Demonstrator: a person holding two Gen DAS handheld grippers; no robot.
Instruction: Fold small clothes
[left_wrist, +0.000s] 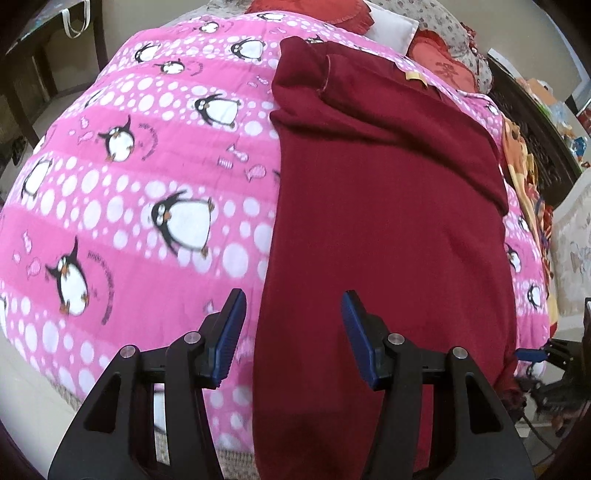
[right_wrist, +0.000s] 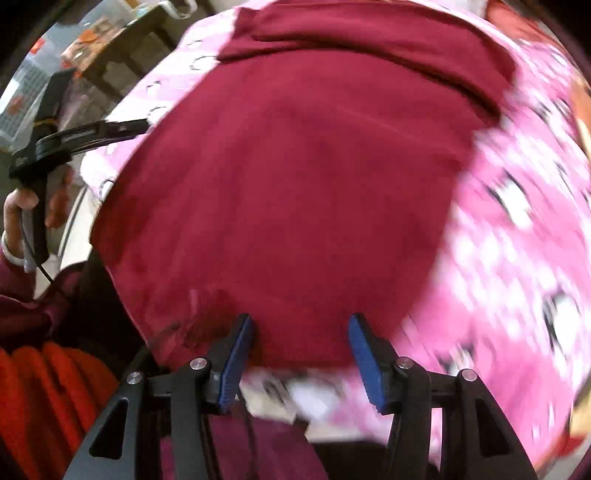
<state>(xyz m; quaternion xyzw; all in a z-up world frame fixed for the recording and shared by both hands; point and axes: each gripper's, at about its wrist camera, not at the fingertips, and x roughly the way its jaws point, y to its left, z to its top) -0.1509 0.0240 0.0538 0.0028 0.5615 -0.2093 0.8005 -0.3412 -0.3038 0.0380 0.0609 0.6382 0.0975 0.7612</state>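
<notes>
A dark red garment (left_wrist: 388, 206) lies flat and lengthwise on a pink penguin blanket (left_wrist: 129, 184), with a sleeve folded across its far end and a yellow neck label (left_wrist: 415, 76). My left gripper (left_wrist: 293, 306) is open and empty above the garment's near left edge. In the right wrist view the same garment (right_wrist: 295, 184) fills the middle. My right gripper (right_wrist: 301, 328) is open and empty over the garment's near hem. The left gripper (right_wrist: 125, 127) shows at the left in that view, held by a hand. The right wrist view is blurred by motion.
Red cushions (left_wrist: 317, 11) and a white pillow (left_wrist: 391, 27) lie at the bed's far end. A dark headboard or shelf with clutter (left_wrist: 532, 122) runs along the right. A dark wooden table (left_wrist: 33, 74) stands at the left. An orange knit fabric (right_wrist: 44, 398) is near my right gripper.
</notes>
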